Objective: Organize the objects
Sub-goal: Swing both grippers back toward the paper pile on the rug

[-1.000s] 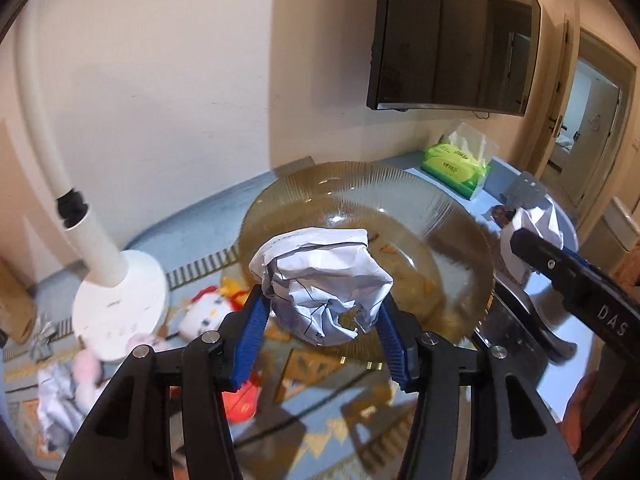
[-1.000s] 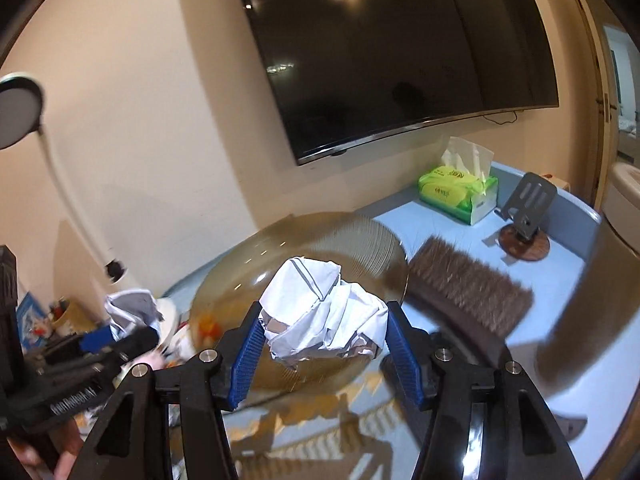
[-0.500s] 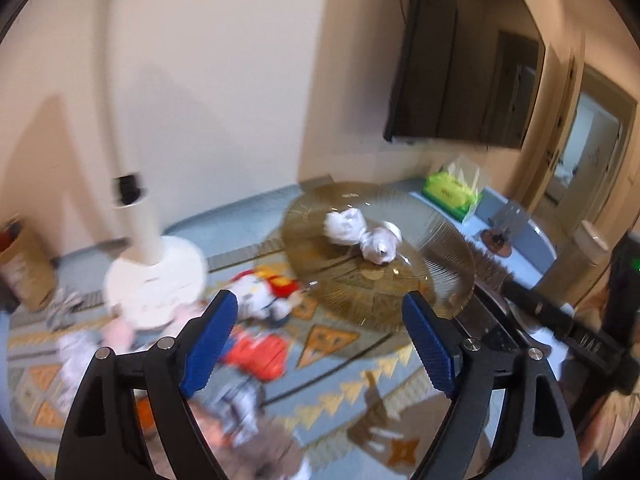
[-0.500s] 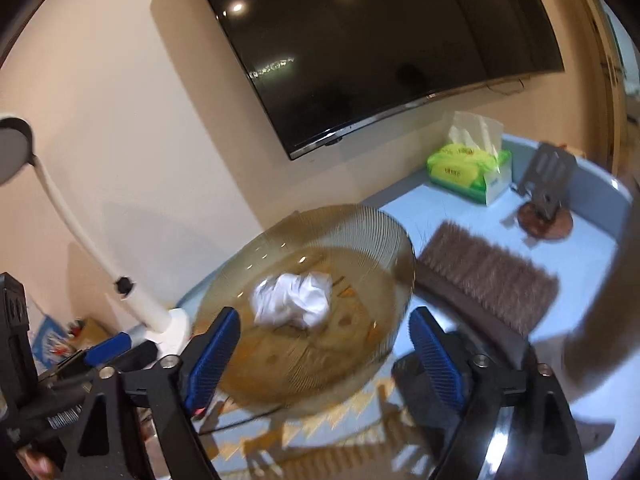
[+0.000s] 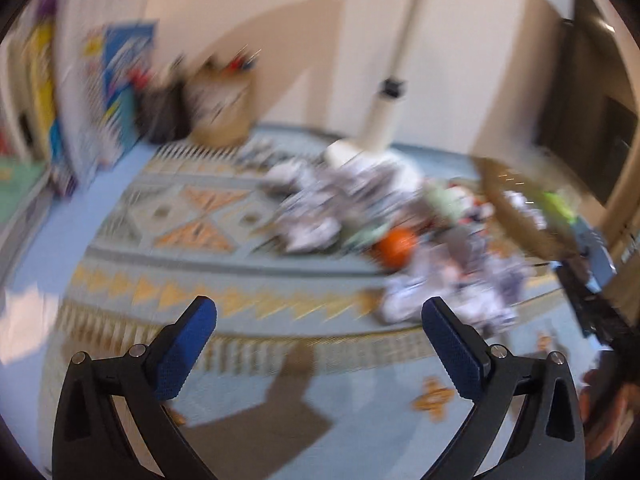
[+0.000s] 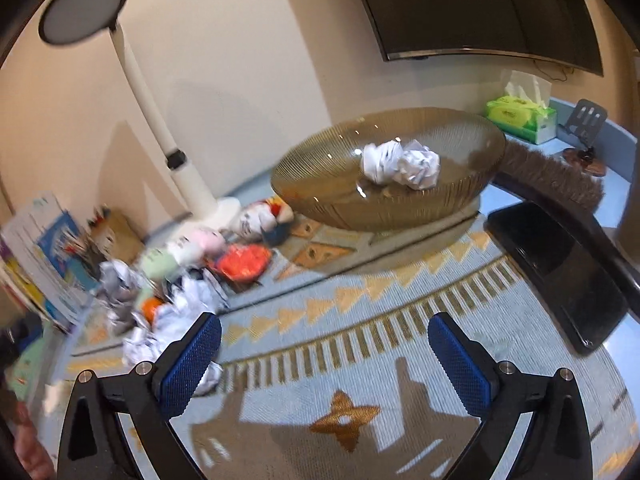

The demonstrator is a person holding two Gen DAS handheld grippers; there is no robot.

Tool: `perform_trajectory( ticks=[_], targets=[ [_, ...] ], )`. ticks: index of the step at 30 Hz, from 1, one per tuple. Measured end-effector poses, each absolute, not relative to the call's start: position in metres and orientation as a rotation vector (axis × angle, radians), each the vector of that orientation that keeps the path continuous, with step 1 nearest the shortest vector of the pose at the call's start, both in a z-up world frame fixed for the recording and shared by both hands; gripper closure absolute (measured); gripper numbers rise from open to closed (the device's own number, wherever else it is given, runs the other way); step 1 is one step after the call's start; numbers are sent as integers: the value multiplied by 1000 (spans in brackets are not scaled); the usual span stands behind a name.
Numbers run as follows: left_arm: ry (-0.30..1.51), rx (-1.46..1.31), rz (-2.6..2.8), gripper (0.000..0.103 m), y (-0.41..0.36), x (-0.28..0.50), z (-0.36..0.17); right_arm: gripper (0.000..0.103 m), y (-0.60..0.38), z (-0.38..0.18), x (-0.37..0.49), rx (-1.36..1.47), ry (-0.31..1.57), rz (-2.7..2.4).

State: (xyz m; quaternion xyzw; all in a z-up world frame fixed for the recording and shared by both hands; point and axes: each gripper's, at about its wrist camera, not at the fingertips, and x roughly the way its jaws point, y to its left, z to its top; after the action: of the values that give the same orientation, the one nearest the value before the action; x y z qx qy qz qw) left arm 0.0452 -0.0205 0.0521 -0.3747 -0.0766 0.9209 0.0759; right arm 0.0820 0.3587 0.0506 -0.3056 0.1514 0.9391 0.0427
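A patterned rug (image 6: 400, 344) covers the blue tabletop, with a white lamp (image 6: 188, 176) against the wall and a TV (image 6: 480, 4) mounted above. On the rug stands an amber glass bowl (image 6: 320, 184), already holding two paper balls (image 6: 400, 164) that touch each other near its middle. A black dustpan (image 6: 560, 276) and a brown brush (image 6: 556, 172) lie to the bowl's right; a green tissue box (image 6: 524, 114) sits behind them.

Left of the bowl, by the lamp base, sprawls a pile (image 6: 168, 280) of more crumpled paper mixed with soft toys, a red item and an orange ball (image 5: 396, 246). These look to be what remains to sort.

Both tools are empty. The right gripper (image 6: 324, 340) has its blue pads spread wide over bare rug, and the left gripper (image 5: 320, 324) is likewise wide open, pinching nothing.

The next pick turns on the pile. From the right gripper it lies ahead and to the left, the nearest paper ball (image 6: 140, 344) just beside the left pad. In the badly blurred left wrist view, the pile lies ahead and to the right, with a paper ball (image 5: 404, 304) just beyond the right pad. Which gripper is nearer cannot be settled, though either seems well placed. Crumpled balls have no clear long axis, so any closing direction should serve.
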Motion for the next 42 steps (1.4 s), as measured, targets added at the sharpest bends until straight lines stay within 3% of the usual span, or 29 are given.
perform_trajectory(
  ticks=[5, 10, 21, 42],
  targets=[
    [-220, -1096, 2805, 1, -24, 47, 39, 0, 357, 47, 80, -979, 446, 2904],
    [-100, -1048, 2814, 1, -11, 56, 39, 0, 355, 36, 67, -1118, 440, 2860],
    [-29, -1048, 2821, 1, -5, 60, 37, 0, 320, 32, 63, -1143, 126, 2825],
    [49, -1154, 2686, 1, 10, 47, 33, 0, 317, 35, 64, -1142, 119, 2847]
  ],
)
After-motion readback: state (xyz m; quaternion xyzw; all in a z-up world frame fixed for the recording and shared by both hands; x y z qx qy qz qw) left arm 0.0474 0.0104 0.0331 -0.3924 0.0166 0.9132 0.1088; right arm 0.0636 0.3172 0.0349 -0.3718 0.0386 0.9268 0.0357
